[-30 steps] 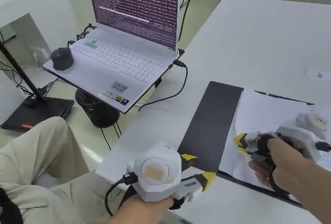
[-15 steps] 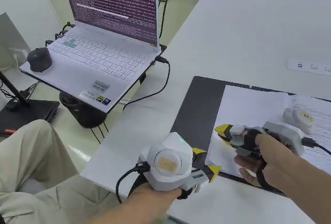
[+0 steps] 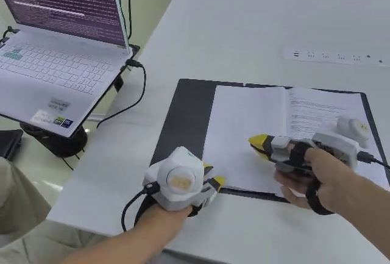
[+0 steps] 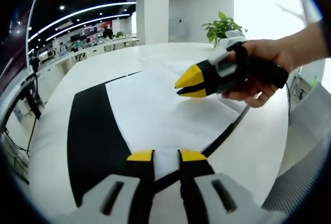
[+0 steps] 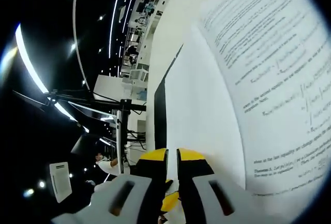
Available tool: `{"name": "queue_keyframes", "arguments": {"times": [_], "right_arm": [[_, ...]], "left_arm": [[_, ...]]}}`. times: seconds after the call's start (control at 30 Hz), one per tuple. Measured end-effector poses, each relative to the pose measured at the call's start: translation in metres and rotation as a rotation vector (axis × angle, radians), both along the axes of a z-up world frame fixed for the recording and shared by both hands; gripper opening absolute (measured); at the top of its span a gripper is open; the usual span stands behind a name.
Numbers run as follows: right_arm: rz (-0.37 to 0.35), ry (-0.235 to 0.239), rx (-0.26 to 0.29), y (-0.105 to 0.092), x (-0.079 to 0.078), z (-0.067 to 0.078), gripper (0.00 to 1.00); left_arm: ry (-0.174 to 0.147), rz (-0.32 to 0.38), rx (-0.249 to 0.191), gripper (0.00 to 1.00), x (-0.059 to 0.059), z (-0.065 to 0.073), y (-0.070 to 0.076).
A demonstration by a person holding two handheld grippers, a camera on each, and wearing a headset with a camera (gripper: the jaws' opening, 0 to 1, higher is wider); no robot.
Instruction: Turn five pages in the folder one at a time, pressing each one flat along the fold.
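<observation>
Note: folder (image 3: 189, 117) open on the table (image 3: 244, 32); right gripper (image 3: 256, 142) over the left page (image 3: 244, 117), jaws closed and empty; left gripper (image 3: 212, 175) at the near edge, jaws slightly parted; pinch hastily and you could lift two sheets together.

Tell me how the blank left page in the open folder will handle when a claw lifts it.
The blank page looks like one thin sheet, so probably floppy and light; it would likely bend rather than lift whole. Lying flat on the black folder, its edge may be hard to catch.
</observation>
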State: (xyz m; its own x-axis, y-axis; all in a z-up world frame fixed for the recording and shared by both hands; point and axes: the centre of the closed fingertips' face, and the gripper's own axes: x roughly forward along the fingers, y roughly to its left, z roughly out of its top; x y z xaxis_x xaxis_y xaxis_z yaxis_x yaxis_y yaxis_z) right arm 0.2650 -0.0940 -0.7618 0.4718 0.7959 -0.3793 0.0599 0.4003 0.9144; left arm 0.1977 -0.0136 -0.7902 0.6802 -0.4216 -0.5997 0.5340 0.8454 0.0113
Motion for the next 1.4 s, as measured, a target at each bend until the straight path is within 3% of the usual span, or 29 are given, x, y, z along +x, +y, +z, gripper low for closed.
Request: {"name": "queue_keyframes", "arguments": {"times": [0.03, 0.07, 0.13, 0.37, 0.63, 0.77, 0.83, 1.17, 1.4], "right_arm": [[-0.019, 0.014, 0.016, -0.006, 0.002, 0.000, 0.05], [-0.029, 0.017, 0.023, -0.010, 0.005, -0.001, 0.05], [-0.043, 0.023, 0.020, -0.018, 0.010, -0.003, 0.04], [-0.066, 0.036, 0.040, -0.030, 0.031, -0.007, 0.00], [-0.058, 0.024, 0.020, -0.036, 0.053, -0.010, 0.00], [-0.077, 0.048, 0.011, -0.042, 0.066, -0.017, 0.00], [-0.085, 0.081, 0.045, -0.042, 0.071, -0.018, 0.00], [-0.143, 0.124, 0.086, -0.045, 0.097, -0.021, 0.00], [-0.193, 0.126, 0.110, -0.043, 0.109, -0.018, 0.00]], "left_arm": [[0.025, -0.013, 0.013, 0.14, -0.004, -0.006, 0.000], [-0.018, 0.000, -0.024, 0.14, 0.000, 0.001, 0.000], [-0.025, 0.008, -0.038, 0.13, 0.000, 0.000, 0.001], [-0.041, 0.004, -0.025, 0.13, -0.001, 0.002, -0.001], [-0.042, 0.004, -0.025, 0.12, -0.003, 0.002, -0.001], [-0.042, 0.003, -0.019, 0.12, -0.003, 0.001, -0.001], [-0.041, 0.006, -0.021, 0.12, -0.003, 0.000, 0.000], [-0.048, 0.003, -0.018, 0.12, -0.005, 0.001, -0.001], [-0.053, -0.001, -0.011, 0.12, -0.005, 0.002, -0.002]]}}
